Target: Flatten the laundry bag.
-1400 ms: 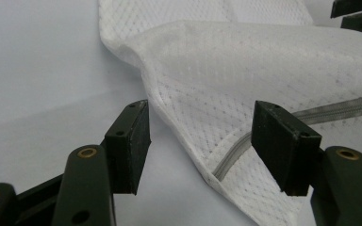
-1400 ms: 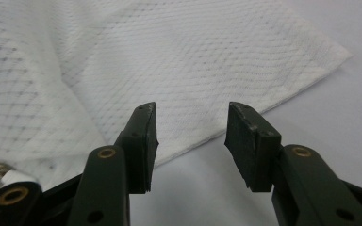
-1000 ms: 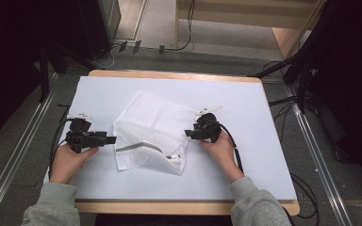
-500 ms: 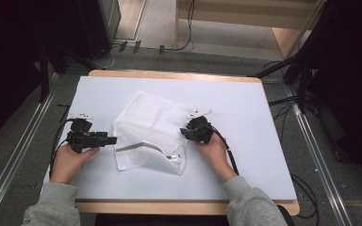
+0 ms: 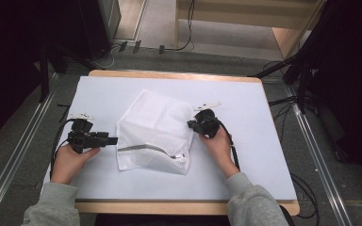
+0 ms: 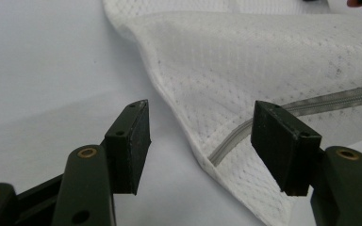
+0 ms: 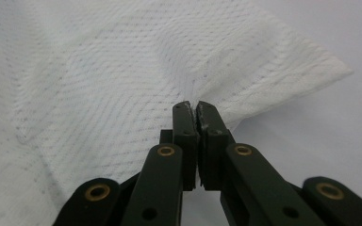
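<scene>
Your right gripper (image 7: 196, 110) has just been closing and now pinches the right edge of the white mesh bag (image 5: 155, 129), which lies flat mid-table on the white sheet (image 5: 264, 141). Your left gripper (image 6: 202, 136) stands wide open, the bag's zipper corner between its jaws, untouched.

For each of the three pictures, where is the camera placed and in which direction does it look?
High view: above the person's side, looking forward and down on the table; forearms, both hands, left claw and right claw show.
Left gripper view: rides on the left claw, low over the table, facing the mesh bag and its zipper; jaws apart.
Right gripper view: rides on the right claw, facing the bag's edge; jaws have just closed on the mesh.
Shared: all views show the mesh bag.
</scene>
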`<state>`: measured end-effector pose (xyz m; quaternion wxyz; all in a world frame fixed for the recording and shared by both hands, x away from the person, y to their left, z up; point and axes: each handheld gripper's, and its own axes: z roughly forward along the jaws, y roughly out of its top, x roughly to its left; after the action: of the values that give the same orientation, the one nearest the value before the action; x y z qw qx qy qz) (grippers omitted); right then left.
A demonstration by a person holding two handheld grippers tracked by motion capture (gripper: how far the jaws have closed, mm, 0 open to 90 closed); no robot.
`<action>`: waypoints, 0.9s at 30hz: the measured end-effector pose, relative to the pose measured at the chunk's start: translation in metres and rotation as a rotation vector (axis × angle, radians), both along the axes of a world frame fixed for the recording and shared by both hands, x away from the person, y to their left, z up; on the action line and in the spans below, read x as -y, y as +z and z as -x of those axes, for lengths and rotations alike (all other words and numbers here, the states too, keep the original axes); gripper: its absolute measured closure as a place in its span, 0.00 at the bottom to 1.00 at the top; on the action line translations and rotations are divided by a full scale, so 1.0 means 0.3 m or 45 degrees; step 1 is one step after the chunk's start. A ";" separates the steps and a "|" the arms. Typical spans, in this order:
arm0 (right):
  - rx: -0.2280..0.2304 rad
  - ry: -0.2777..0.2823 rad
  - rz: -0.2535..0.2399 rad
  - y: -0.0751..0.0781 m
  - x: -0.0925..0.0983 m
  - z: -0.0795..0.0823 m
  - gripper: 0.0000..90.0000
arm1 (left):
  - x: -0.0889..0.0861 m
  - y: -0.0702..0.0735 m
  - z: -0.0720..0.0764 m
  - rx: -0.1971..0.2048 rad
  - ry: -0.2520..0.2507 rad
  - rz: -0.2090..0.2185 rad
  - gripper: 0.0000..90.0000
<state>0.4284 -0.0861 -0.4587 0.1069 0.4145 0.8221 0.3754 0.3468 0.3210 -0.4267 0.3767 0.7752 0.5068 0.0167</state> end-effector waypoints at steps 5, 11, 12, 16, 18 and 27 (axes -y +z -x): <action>-0.032 -0.046 -0.015 0.014 0.079 -0.044 0.99 | 0.036 -0.004 0.001 -0.006 -0.041 -0.004 0.43; -0.065 -0.101 -0.038 0.009 0.145 -0.085 0.99 | 0.071 -0.018 -0.001 -0.019 -0.075 0.004 0.44; -0.075 -0.112 -0.049 0.006 0.169 -0.103 0.99 | 0.077 -0.022 -0.002 -0.022 -0.078 0.006 0.45; -0.074 -0.134 -0.053 0.002 0.195 -0.129 0.99 | 0.102 -0.036 -0.007 -0.033 -0.097 -0.009 0.45; -0.079 -0.156 -0.056 -0.005 0.213 -0.154 0.99 | 0.113 -0.045 -0.009 -0.041 -0.100 -0.007 0.45; -0.098 -0.227 -0.073 -0.031 0.262 -0.202 0.98 | 0.128 -0.074 -0.022 -0.064 -0.106 -0.056 0.47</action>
<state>0.4889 -0.1649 -0.4681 0.0964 0.5029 0.7745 0.3715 0.3534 0.2825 -0.4490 0.3470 0.8040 0.4829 -0.0075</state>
